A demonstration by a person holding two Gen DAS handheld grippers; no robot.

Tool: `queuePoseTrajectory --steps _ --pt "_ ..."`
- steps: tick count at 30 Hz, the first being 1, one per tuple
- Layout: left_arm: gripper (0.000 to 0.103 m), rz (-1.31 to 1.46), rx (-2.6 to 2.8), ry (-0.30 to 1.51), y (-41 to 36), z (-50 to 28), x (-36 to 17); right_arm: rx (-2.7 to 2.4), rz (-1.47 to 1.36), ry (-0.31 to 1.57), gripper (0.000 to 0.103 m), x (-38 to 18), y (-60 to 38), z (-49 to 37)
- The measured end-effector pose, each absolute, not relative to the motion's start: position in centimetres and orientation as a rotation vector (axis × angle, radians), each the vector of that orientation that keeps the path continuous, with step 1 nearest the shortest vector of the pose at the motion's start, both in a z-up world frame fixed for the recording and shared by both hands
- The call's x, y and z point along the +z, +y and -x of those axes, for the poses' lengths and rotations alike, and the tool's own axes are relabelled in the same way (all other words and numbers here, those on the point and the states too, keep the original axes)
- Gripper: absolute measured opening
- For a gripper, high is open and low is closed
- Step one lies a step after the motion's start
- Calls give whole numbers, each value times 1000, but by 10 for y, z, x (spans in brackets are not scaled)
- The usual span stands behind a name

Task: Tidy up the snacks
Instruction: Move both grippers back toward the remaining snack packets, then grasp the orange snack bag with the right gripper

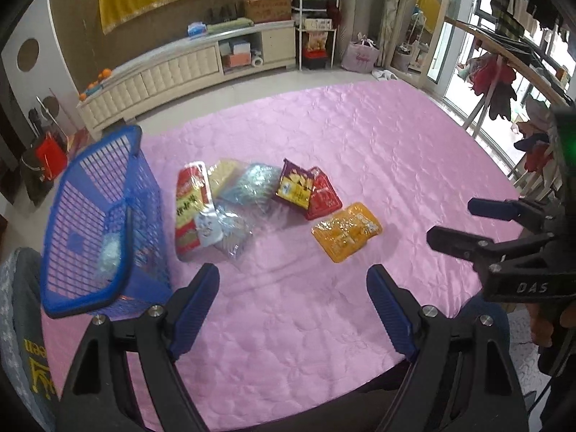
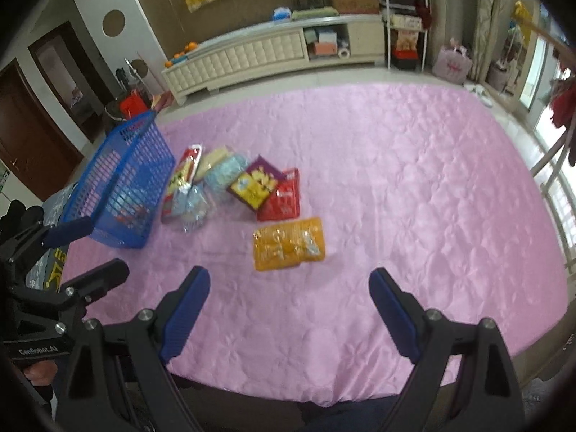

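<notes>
Overhead, both tools hang above a pink quilted cover (image 1: 360,144). Landmark: blue basket (image 1: 104,216), at the cover's left edge. Just right of the basket, a heap of snack packets (image 1: 216,201): a red-and-green one touching clear and silvery bags. Further right of the basket, a purple-yellow packet (image 1: 295,187) overlaps a red packet (image 1: 324,198). Beyond those, farthest from the basket, an orange packet (image 1: 345,230) lies alone. Left gripper (image 1: 293,306) jaws apart, nothing between. Right gripper (image 2: 289,306) jaws apart, likewise empty.
</notes>
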State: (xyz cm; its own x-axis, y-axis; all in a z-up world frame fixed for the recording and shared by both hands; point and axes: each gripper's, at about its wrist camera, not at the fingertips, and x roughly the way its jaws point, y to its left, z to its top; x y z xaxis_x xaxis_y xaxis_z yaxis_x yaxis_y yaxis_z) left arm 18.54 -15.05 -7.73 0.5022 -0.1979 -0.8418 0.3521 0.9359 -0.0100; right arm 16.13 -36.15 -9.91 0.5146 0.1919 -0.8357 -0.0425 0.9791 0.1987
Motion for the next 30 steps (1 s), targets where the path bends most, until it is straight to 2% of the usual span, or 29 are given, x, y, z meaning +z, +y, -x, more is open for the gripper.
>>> queuePoseTrajectory --steps 13,23,27,30 --pt "82 -107 -276 1156 -132 -216 -145 173 -96 1187 93 -168 -352 -205" --pt "82 -74 -248 1197 -123 -234 -167 196 -125 1269 93 -205 -356 -241" --pt "82 -72 -248 1201 -122 -238 -173 202 -93 1254 95 -206 -351 -246" --pt "82 -51 -257 1205 -120 -240 -177 204 -107 1265 103 -209 -347 -250"
